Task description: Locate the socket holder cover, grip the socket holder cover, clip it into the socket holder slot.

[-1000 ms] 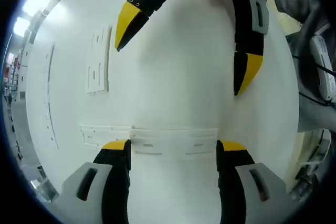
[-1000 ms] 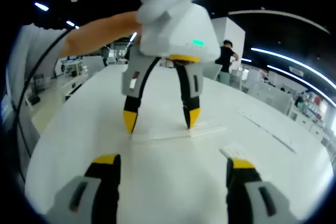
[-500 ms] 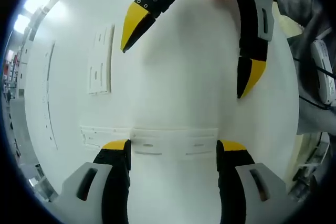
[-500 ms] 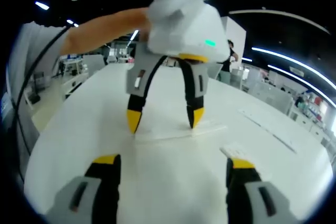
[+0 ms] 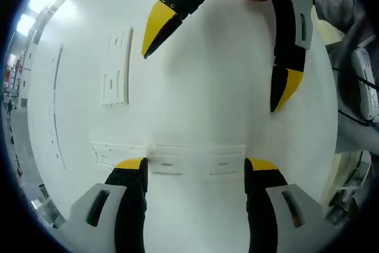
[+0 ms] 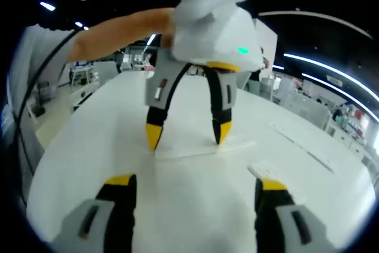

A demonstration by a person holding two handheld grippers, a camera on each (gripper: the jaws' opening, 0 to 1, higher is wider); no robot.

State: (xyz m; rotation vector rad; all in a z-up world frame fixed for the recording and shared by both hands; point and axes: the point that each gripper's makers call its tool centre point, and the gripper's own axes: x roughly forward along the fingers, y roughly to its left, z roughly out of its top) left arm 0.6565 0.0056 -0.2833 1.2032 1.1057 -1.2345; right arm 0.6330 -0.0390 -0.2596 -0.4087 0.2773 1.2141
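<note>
Broad white surface (image 5: 207,105). A long flat white plastic strip with small slots, the socket holder (image 5: 169,158), lies across it just ahead of the left claw (image 5: 195,167), whose yellow-tipped black jaws stand wide with nothing between them.

From the right gripper view the left claw (image 6: 188,137) hangs tips-down just over the strip (image 6: 204,148); contact cannot be told.

Right claw (image 5: 219,69) enters the left gripper view from the top, jaws spread wide, empty, above bare surface.

Small white rectangular plastic socket holder cover (image 5: 115,69) lies flat, off to one side, well apart from both claws; in the right gripper view it sits just beyond the right claw's right-hand jaw (image 6: 263,172).
</note>
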